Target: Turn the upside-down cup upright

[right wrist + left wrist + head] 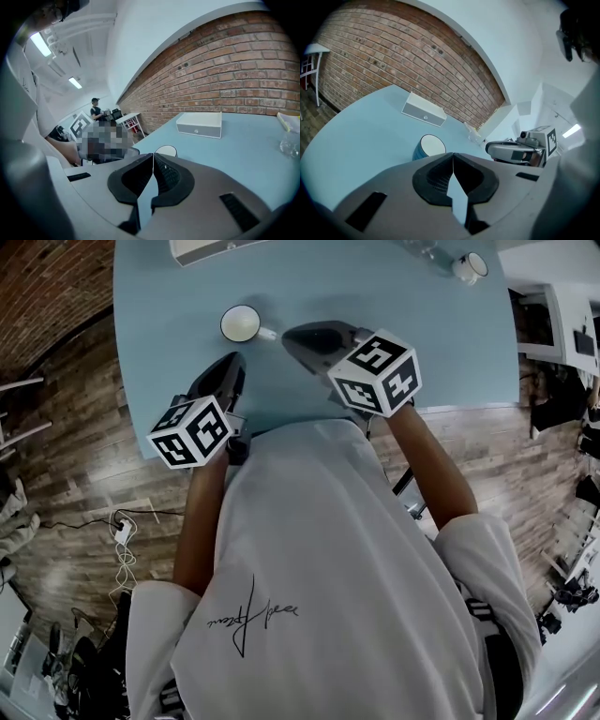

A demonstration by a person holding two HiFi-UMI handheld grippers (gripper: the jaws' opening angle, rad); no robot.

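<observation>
- Surface (169, 343): light blue, carrying everything listed below.
- Cup (241, 323): blue wall, white round face turned up, a small handle on the side towards the right hand-held gripper. It stands free on the surface, ahead of and between the two hand-held grippers, touched by neither. I cannot tell whether the white face is its base or its mouth.
- Left hand-held gripper (234, 364): jaws pressed together with nothing between them, pointing towards the cup (427, 146) from just beside it.
- Right hand-held gripper (291, 335): jaws pressed together and empty, its tip near the cup's handle. I see the cup (166, 151) just beyond its tip.
- White box (424, 115): flat, at the far edge of the surface, well apart from the cup.
- Clear glass (290, 143): at the far right of the surface.
</observation>
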